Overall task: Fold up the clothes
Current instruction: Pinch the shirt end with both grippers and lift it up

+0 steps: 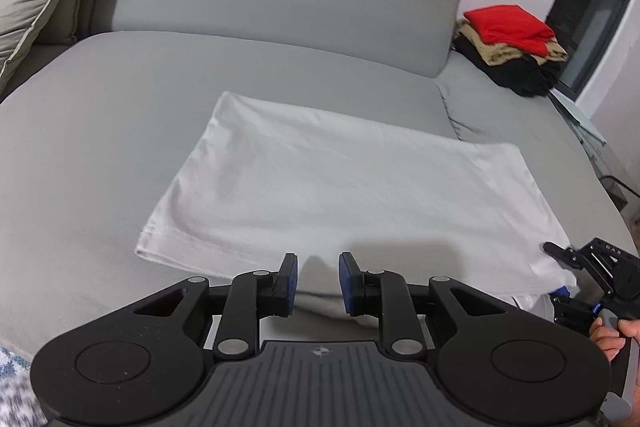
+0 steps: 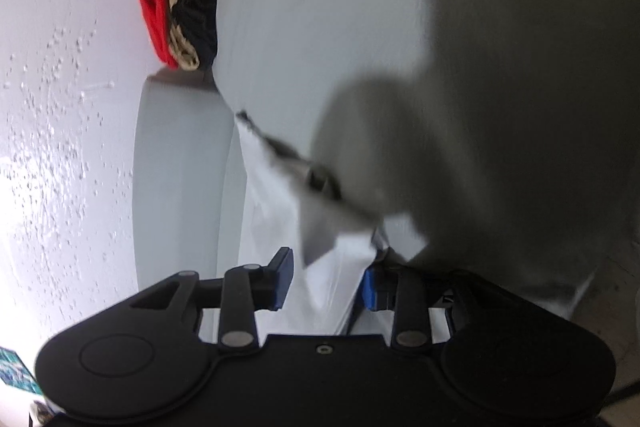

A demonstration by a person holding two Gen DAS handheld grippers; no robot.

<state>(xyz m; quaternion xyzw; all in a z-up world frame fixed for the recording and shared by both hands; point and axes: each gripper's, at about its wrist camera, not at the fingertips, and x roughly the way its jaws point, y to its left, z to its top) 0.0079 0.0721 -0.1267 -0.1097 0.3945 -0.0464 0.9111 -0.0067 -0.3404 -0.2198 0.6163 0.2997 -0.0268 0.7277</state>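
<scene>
Lying flat as a broad rectangle on the grey upholstered sofa seat (image 1: 100, 147), the pale white cotton garment (image 1: 320, 187) has its near hem just ahead of the left gripper (image 1: 318, 277), whose blue pads stand apart and empty. At the cloth's right corner, the right gripper (image 2: 326, 281) has fabric between its spread fingers without pinching it. Any fold likely goes best with both corners gripped evenly.
</scene>
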